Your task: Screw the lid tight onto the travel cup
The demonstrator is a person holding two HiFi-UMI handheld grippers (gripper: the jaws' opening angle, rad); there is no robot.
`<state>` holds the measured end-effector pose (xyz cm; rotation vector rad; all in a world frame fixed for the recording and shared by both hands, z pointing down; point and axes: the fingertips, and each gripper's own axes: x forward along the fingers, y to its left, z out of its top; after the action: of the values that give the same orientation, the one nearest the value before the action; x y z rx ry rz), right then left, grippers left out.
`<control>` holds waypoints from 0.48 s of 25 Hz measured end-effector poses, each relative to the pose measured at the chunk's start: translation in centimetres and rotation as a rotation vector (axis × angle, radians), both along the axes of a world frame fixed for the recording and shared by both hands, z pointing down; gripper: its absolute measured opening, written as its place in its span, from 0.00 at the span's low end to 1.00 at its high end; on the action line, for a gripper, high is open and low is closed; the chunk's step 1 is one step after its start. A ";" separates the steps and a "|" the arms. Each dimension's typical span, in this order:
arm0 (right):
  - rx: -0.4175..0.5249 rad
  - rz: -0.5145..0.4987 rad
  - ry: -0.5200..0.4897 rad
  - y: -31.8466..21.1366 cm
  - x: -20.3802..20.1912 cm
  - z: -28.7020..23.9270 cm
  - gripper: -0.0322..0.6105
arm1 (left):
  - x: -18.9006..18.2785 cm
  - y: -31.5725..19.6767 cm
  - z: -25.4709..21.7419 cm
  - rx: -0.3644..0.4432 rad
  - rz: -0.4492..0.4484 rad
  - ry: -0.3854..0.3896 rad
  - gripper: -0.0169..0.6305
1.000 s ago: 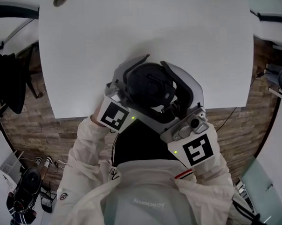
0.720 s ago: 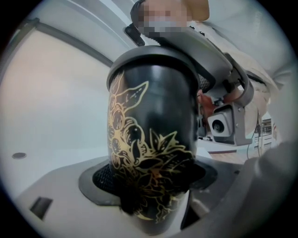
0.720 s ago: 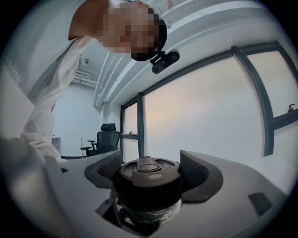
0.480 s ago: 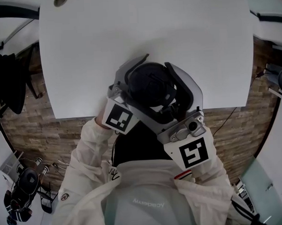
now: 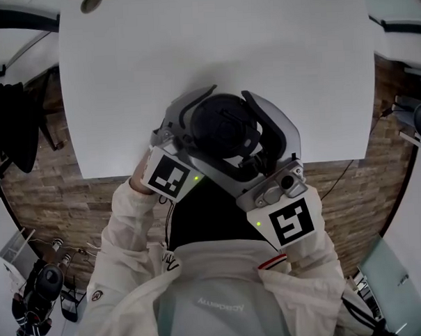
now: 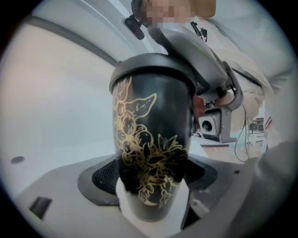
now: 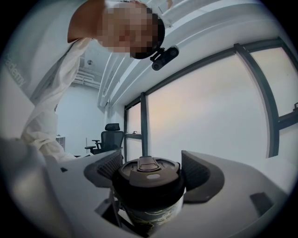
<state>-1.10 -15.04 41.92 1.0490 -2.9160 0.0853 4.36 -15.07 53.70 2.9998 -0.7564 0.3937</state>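
Note:
The black travel cup [image 6: 149, 153], printed with gold flowers, is held up over the near edge of the white table [image 5: 212, 38]. My left gripper [image 6: 151, 179] is shut on the lower body of the cup, one pad on each side. The dark lid [image 7: 148, 169] sits on the cup's mouth, and my right gripper [image 7: 150, 174] is shut on its rim from both sides. From above, the lid [image 5: 221, 127] shows between the grey fingers of both grippers. The left gripper [image 5: 210, 134] comes in from the left and the right gripper [image 5: 219, 125] from the lower right.
A small round hole [image 5: 90, 2] is in the table's far left corner. A dark chair [image 5: 10, 124] stands left of the table on the brick-pattern floor [image 5: 51, 191]. An office chair [image 7: 111, 135] and tall windows [image 7: 209, 107] lie beyond the cup.
Both grippers rocked slightly to the right and back again with the cup. Both grips stayed as they were.

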 end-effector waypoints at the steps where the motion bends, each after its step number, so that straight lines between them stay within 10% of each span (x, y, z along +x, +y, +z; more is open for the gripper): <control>1: -0.001 -0.003 0.000 0.0 0.1 0.0 0.69 | -0.4 0.2 0.1 -0.002 0.000 -0.015 0.65; 12: -0.016 -0.023 -0.093 1.8 1.2 -5.5 0.69 | -6.7 3.6 -2.5 -0.053 -0.029 -0.075 0.64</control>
<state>0.14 -13.21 36.41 1.0370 -3.0037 0.1603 -2.32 -11.51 51.18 2.9364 -0.7809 0.5187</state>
